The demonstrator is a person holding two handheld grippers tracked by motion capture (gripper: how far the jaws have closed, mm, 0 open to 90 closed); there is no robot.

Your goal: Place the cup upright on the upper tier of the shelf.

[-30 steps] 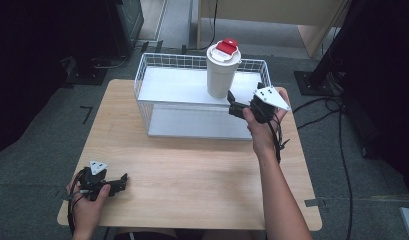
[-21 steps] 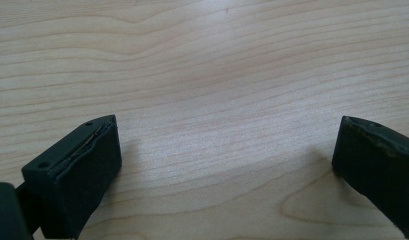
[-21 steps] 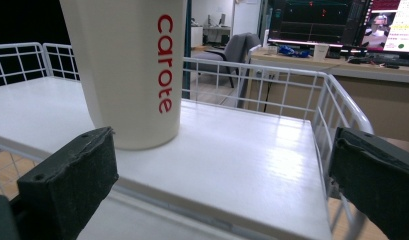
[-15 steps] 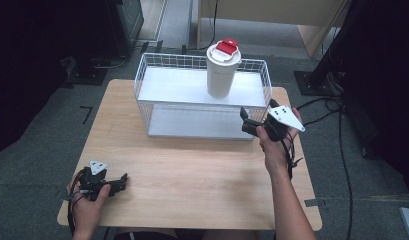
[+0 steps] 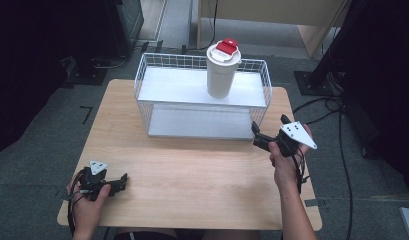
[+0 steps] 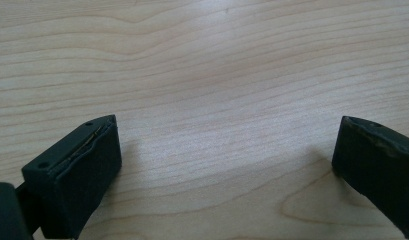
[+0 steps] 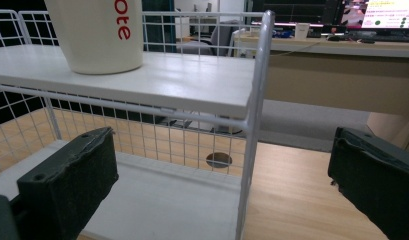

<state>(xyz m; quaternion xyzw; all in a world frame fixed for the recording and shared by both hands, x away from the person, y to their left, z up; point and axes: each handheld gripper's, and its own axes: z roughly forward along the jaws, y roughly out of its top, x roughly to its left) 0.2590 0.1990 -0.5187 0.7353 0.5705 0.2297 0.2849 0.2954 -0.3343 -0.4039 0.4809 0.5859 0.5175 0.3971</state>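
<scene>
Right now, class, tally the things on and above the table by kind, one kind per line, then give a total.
Wire racks: 1, the white two-shelf rack
Cups: 1, the white cup with a red lid on the top shelf
Grippers: 2, the left gripper and the right gripper, both open
Total: 4

Cup (image 5: 222, 70) on rack (image 5: 157, 107) upper shelf; rack at table (image 5: 192, 175) rear.

Cup (image 5: 222, 75): white body, red lid flap, red lettering on its side (image 7: 123, 27). Rack (image 5: 202, 67): white wire grid, white shelves. Table (image 5: 192, 170): pale wood with wavy grain. Both grippers (image 5: 121, 181) (image 5: 258, 140): black jaws, grey plates on top. Floor (image 5: 37, 150): grey.
</scene>
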